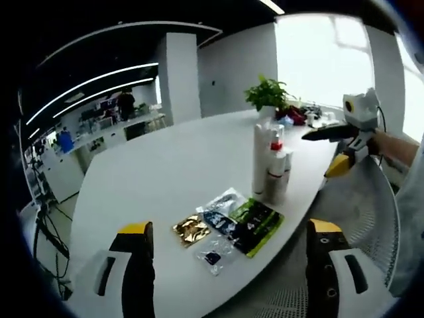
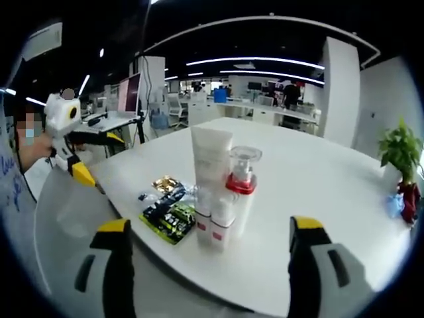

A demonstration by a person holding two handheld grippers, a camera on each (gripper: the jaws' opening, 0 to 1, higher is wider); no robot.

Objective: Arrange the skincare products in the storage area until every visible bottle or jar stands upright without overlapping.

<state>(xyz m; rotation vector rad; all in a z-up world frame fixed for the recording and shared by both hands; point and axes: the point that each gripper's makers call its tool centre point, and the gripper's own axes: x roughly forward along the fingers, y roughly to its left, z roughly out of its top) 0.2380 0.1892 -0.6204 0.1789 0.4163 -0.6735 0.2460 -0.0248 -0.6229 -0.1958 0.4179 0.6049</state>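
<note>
Open-plan office, dark ceiling with long curved light strips [image 1: 99,83]. Large white counter [image 1: 172,159] with rounded edge. White square pillar [image 1: 180,76] behind it. Bright window [image 1: 324,59] on far wall, potted green plant [image 1: 267,94] before it. Desks with monitors [image 2: 129,93] and white cabinets [image 1: 59,173] along sides. Mesh chair back [image 1: 371,212] near counter edge.
</note>
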